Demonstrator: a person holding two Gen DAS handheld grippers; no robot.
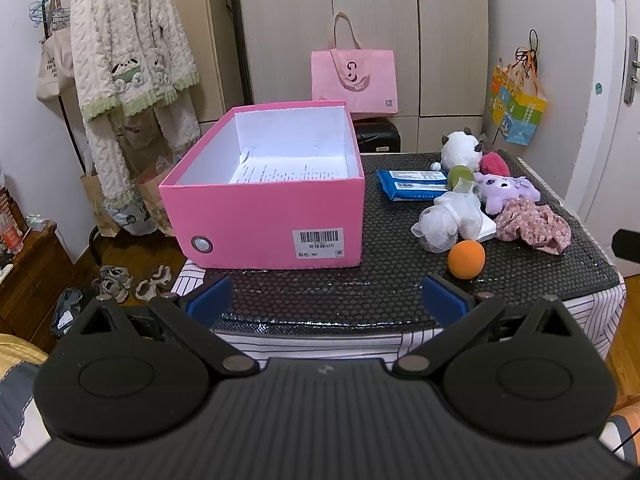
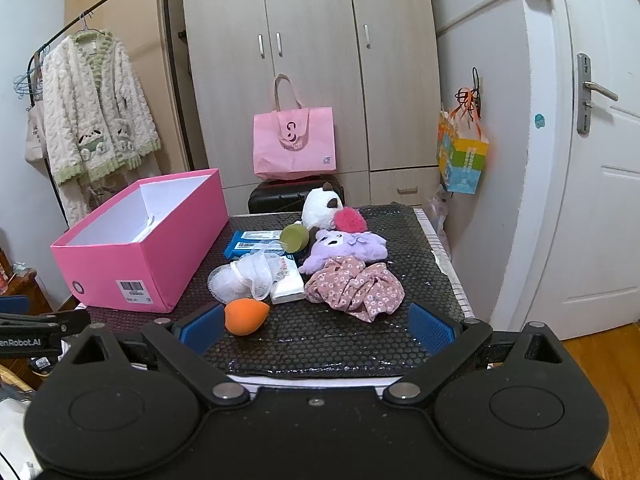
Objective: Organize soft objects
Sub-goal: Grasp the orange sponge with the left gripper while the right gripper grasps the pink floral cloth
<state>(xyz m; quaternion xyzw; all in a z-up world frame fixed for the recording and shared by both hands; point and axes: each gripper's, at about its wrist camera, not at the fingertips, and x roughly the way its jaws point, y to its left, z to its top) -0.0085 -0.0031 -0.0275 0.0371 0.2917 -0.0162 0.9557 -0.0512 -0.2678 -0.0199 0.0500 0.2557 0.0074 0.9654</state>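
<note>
An open pink box (image 1: 276, 216) (image 2: 136, 264) stands on the left of the black mat (image 1: 340, 296) (image 2: 320, 340); only a printed sheet lies inside. To its right is a pile: an orange sponge (image 1: 466, 259) (image 2: 245, 316), white mesh puff (image 1: 448, 216) (image 2: 244, 276), floral cloth (image 1: 532, 226) (image 2: 356, 290), purple plush (image 1: 506, 192) (image 2: 348, 246), white plush (image 1: 460, 148) (image 2: 320, 206), pink pompom (image 1: 494, 164) (image 2: 350, 220), green sponge (image 1: 460, 176) (image 2: 294, 238) and blue wipes pack (image 1: 412, 184) (image 2: 248, 242). My left gripper (image 1: 328, 302) and right gripper (image 2: 316, 330) are open and empty at the mat's near edge.
A pink tote bag (image 1: 354, 80) on a black suitcase (image 2: 296, 196) stands behind the table before the wardrobe. A clothes rack with a fluffy robe (image 1: 132, 60) is at the left. A door (image 2: 600, 160) is on the right. Shoes (image 1: 116, 280) lie on the floor.
</note>
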